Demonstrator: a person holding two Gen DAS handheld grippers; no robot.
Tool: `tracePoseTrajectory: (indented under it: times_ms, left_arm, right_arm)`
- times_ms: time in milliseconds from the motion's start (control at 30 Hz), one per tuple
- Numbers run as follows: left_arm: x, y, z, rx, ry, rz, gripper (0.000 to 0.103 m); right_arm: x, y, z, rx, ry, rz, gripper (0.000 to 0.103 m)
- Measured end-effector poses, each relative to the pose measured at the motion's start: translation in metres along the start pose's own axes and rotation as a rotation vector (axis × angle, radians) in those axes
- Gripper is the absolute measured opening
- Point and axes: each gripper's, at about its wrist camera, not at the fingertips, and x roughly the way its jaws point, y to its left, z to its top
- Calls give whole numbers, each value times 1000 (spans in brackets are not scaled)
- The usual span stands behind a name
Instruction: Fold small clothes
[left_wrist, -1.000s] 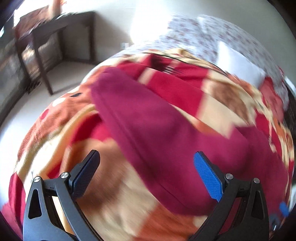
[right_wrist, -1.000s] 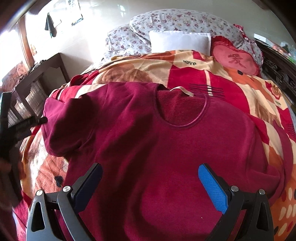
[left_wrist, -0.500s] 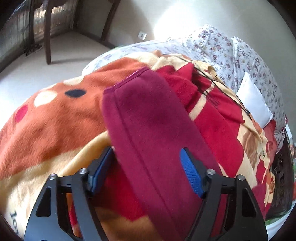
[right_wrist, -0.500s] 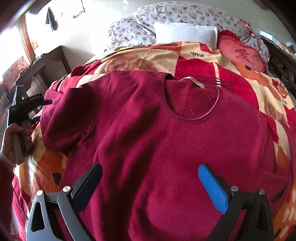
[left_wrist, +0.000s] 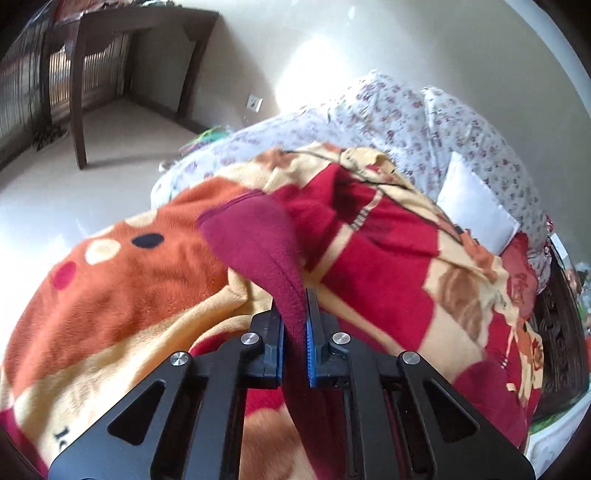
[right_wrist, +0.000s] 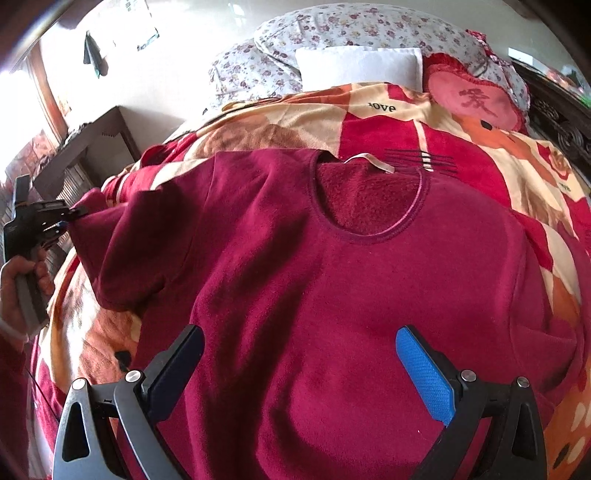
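A dark red fleece top (right_wrist: 332, 288) lies face up on a bed, neck opening toward the pillows. My left gripper (left_wrist: 294, 332) is shut on the top's left sleeve (left_wrist: 258, 243), which rises from between its pads. In the right wrist view the left gripper (right_wrist: 70, 218) shows at the far left, holding the sleeve end (right_wrist: 110, 229). My right gripper (right_wrist: 299, 365) is open and empty, hovering above the top's lower body.
The bed is covered by a red, orange and cream blanket (right_wrist: 461, 133). A white pillow (right_wrist: 358, 66), floral pillows (left_wrist: 443, 122) and a red heart cushion (right_wrist: 476, 99) lie at the head. A dark wooden table (left_wrist: 129, 40) stands on the floor left of the bed.
My left gripper went from open around the sleeve to shut on it. The right gripper stayed open above the top and shifted only slightly.
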Motion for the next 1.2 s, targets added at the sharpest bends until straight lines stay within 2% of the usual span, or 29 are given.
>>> tracePoseTrajectory:
  times_ms: [200,367,567,700,933,1033,1200]
  left_arm:
    - [-33,-42,-5,83,-29,-42,8]
    - [-67,-95,-23,172,-50,-137,8]
    - [-94,-169,-78,322,-34,-275,8]
    - [-75,-211,-140,434,62,-309,8]
    - [-21,-250,-237,512,256,-328,8]
    - [-11,-255,-264,550,326,-327,9]
    - [-35,-250,-277,634,371,-379,27]
  right_arm:
    - [-13,-3,-1,10,-23,3,103]
    - [-25,-11,-1,18,-44,-11,103]
    - [-38,-38,-2,79,-70,-30,103]
    - [-45,-62,-3,122,-81,-62,103]
    - [-55,-100,-9,176,-69,-107,103]
    - [-57,-113,-11,202,-69,-105,103]
    - [-55,-124,-10,243,-70,-65,103]
